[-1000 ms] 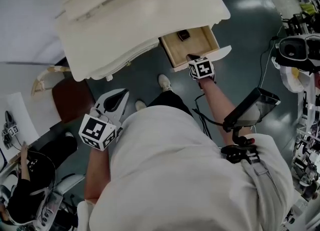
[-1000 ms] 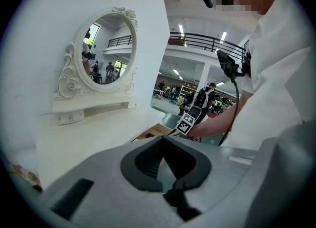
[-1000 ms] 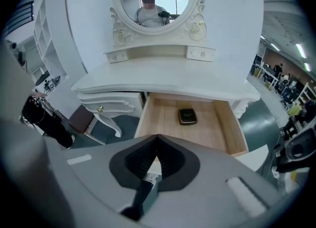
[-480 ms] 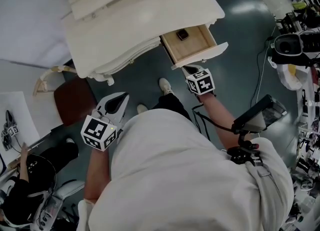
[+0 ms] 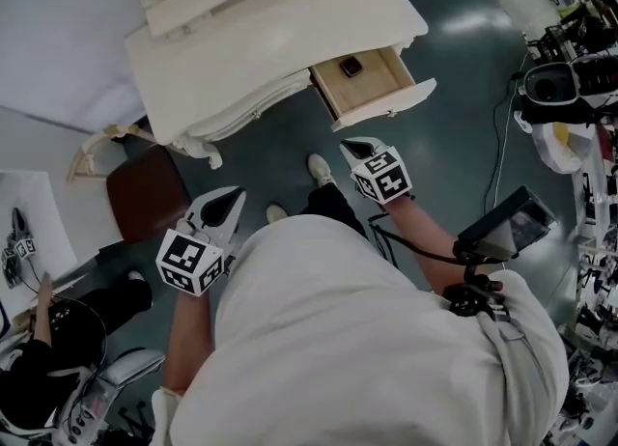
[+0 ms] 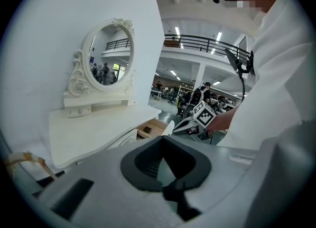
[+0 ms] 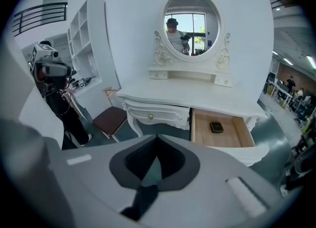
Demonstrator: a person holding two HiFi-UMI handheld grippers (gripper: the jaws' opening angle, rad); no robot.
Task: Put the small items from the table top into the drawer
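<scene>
The white dressing table [image 5: 270, 39] stands at the top of the head view, its right drawer [image 5: 379, 95] pulled open. One small dark item [image 5: 351, 67] lies in the drawer, also seen in the right gripper view [image 7: 216, 127]. No small items show on the table top [image 7: 197, 96]. My right gripper [image 5: 351, 150] hangs shut and empty a short way in front of the drawer front. My left gripper [image 5: 232, 199] hovers lower left, near the person's body, its jaws together and empty. In the left gripper view the right gripper [image 6: 190, 126] shows beside the drawer [image 6: 153, 126].
A brown-seated stool [image 5: 145, 193] stands left of the table. An oval mirror [image 7: 191, 22] tops the table. Another person [image 5: 48, 338] sits at lower left. Camera gear and cables [image 5: 570, 87] crowd the right side. The person's shoes [image 5: 319, 166] are below the drawer.
My right gripper has drawn back from the drawer front toward the person's body. The drawer stays open with the dark item inside. The left gripper has barely moved.
</scene>
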